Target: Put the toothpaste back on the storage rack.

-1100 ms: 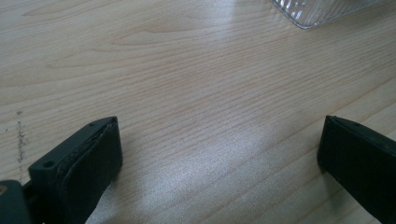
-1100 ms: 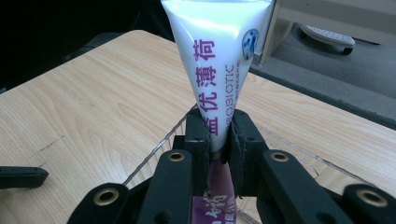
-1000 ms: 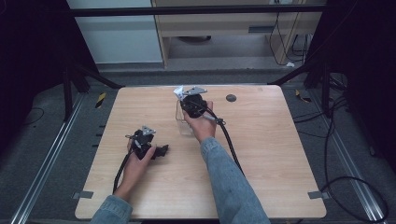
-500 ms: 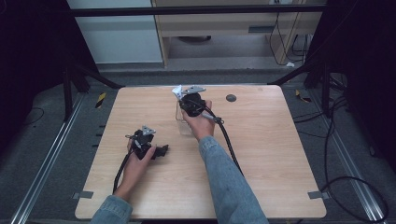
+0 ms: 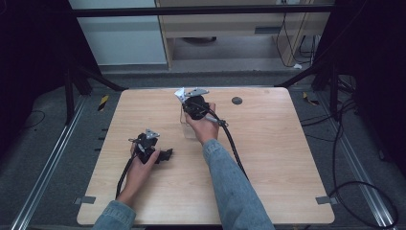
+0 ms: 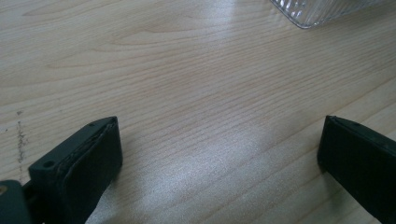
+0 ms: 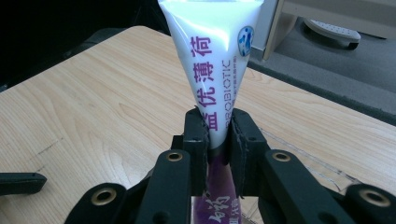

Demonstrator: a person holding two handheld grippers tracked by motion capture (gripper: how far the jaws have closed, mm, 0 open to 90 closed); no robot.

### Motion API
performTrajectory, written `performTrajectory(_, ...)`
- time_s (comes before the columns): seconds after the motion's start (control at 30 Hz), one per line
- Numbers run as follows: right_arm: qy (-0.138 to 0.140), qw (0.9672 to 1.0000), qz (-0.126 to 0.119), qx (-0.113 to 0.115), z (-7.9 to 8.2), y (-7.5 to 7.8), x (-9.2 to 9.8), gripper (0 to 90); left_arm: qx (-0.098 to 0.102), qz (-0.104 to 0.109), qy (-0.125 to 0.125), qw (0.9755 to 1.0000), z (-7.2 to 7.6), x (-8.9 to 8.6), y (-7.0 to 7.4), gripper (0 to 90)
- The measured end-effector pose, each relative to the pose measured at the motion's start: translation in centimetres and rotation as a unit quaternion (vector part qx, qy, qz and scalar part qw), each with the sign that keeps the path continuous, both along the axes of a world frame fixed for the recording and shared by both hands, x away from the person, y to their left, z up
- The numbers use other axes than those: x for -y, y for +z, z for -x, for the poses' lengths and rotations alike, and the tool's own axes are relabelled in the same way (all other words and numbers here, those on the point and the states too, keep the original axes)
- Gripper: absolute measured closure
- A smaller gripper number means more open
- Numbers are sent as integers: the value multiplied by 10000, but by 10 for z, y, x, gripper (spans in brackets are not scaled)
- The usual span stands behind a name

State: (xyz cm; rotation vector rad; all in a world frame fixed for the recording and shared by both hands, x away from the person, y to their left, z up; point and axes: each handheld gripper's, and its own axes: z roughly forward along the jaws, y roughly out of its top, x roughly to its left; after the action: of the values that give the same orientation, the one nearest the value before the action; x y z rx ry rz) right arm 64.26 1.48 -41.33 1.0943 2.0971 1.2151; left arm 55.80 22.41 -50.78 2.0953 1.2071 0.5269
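My right gripper (image 7: 218,126) is shut on a white toothpaste tube (image 7: 210,46) with purple lettering. The tube's flat end points up and away from the jaws. In the high view this gripper (image 5: 187,100) is held over the far middle of the table, and the tube's white end (image 5: 180,93) sticks out to its left. A clear ribbed container (image 5: 188,123) stands on the table just below it. My left gripper (image 5: 166,154) rests low on the near left of the table. Its jaws stand wide open (image 6: 219,140) over bare wood, and the container's edge (image 6: 327,9) lies ahead of them.
The wooden table (image 5: 287,163) carries a small black disc (image 5: 236,100) near its far edge. Cables trail from both grippers toward the person. Dark floor, metal rails and a black frame surround the table.
The right gripper with the tube has shifted only slightly. The left gripper has stayed where it was.
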Motion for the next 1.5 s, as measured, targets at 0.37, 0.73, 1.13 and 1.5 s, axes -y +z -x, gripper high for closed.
performTrajectory(0.37,31,10000,5,-78,1,2,3,745,0,2,1,10000,0,0,0,0)
performTrajectory(0.73,120,9999,-20,-67,11,9,11,722,0,1,3,10000,0,0,0,0)
performTrajectory(1.13,151,9999,-62,-46,20,13,22,741,-1,2,3,10000,0,0,0,0)
performTrajectory(1.5,153,9999,-62,21,26,25,31,750,0,1,2,10000,0,0,0,0)
